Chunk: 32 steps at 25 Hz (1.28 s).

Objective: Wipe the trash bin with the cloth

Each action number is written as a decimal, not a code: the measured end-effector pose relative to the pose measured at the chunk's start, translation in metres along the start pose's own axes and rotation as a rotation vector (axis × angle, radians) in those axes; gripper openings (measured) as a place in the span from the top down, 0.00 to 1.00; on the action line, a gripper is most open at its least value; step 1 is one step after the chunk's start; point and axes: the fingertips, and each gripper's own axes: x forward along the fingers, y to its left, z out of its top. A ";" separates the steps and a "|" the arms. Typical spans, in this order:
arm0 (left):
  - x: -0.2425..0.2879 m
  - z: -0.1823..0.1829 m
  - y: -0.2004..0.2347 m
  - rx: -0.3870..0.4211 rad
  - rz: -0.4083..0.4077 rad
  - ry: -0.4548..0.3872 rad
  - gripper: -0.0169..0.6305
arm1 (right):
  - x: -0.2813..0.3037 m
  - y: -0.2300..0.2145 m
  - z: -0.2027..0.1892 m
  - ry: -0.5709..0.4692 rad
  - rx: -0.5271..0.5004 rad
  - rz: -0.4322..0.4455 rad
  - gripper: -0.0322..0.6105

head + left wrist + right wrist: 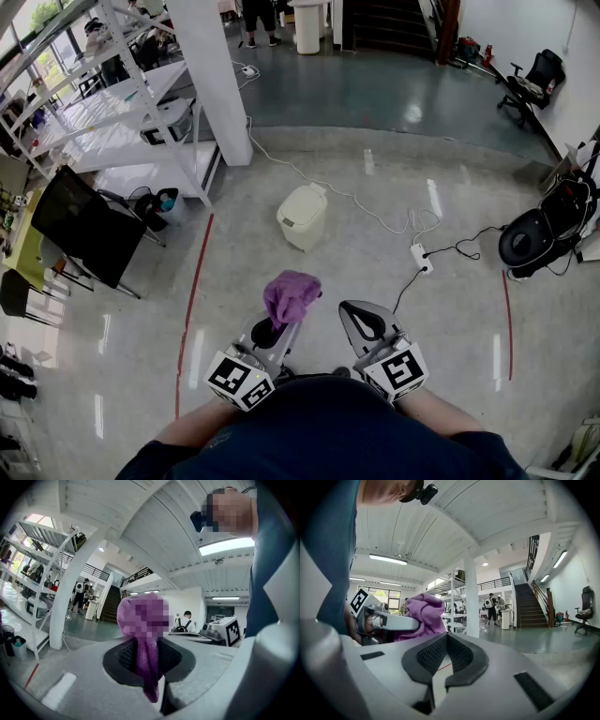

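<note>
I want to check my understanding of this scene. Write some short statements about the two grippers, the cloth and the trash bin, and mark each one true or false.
1. The left gripper is shut on the purple cloth. True.
2. The right gripper also grips the cloth. False: its jaws are together with nothing between them, and the cloth is held beside it.
3. The trash bin stands on the floor ahead of the person, apart from both grippers. True.
4. The bin's lid is raised open. False: the lid lies shut on the bin.
</note>
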 end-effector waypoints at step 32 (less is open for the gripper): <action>0.075 -0.010 0.025 -0.003 0.081 -0.009 0.89 | 0.017 -0.093 -0.035 0.022 0.051 0.005 0.93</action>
